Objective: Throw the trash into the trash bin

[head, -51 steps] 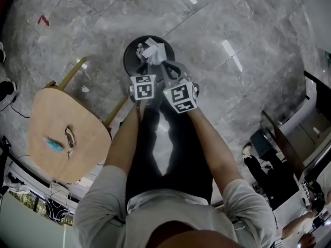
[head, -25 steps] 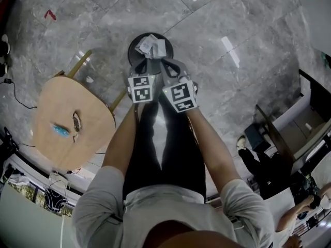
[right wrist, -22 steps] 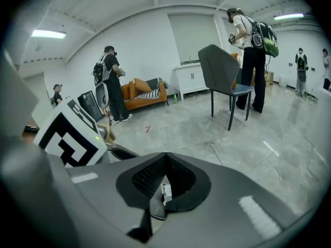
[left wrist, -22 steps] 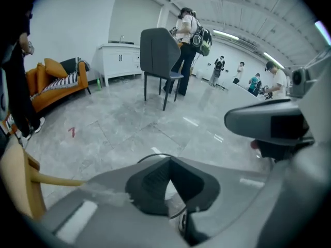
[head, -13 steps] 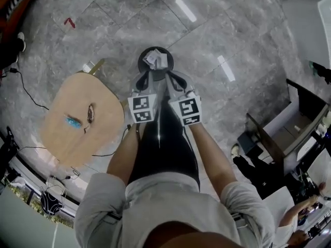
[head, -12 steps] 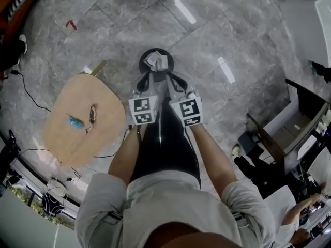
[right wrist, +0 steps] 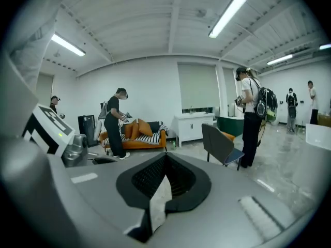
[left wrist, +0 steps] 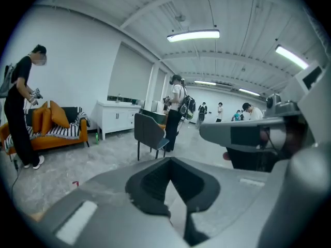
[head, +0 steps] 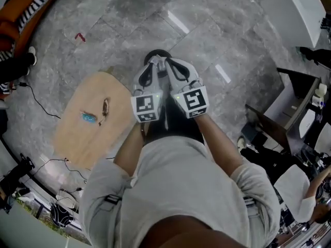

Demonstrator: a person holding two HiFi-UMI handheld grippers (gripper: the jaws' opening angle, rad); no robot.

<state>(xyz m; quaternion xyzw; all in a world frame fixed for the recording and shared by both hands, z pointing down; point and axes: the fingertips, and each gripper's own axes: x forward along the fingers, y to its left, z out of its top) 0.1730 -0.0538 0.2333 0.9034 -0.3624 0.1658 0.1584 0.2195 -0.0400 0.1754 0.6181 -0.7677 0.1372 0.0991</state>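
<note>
Both grippers held side by side above the bin, jaws together.

In the head view the left gripper [head: 153, 62] and right gripper [head: 165, 61] point away from the person, their tips close to each other. They cover most of the dark round bin [head: 158, 52] on the grey floor [head: 217, 30], so only its far rim shows and any trash in it is hidden. In each gripper view the jaws meet at the tips with nothing between them. The wooden counter [head: 85, 141] stands just left of the bin, with a small blue thing [head: 89, 118] on it.
</note>
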